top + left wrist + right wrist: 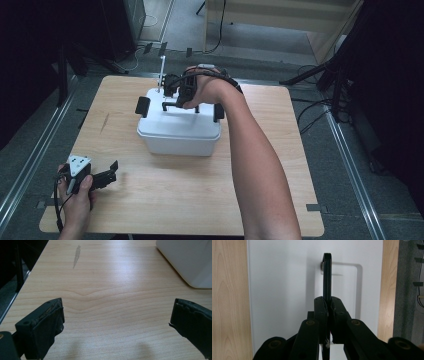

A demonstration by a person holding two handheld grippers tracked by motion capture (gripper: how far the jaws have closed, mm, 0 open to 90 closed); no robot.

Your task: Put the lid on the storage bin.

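Observation:
A white lidded box stands on the middle of the wooden table, with a black latch at its left end and one at its right end. On the lid a thin black handle stands raised on edge. My right gripper is shut on that handle, reaching down from above. My left gripper rests near the table's front left corner, held in a hand. Its jaws stand wide apart with bare wood between them. A corner of the white box lies ahead to its right.
A grey scuff mark marks the wood left of the box. Metal rails run along both sides of the table. Cables and dark stands crowd the floor behind and to the right.

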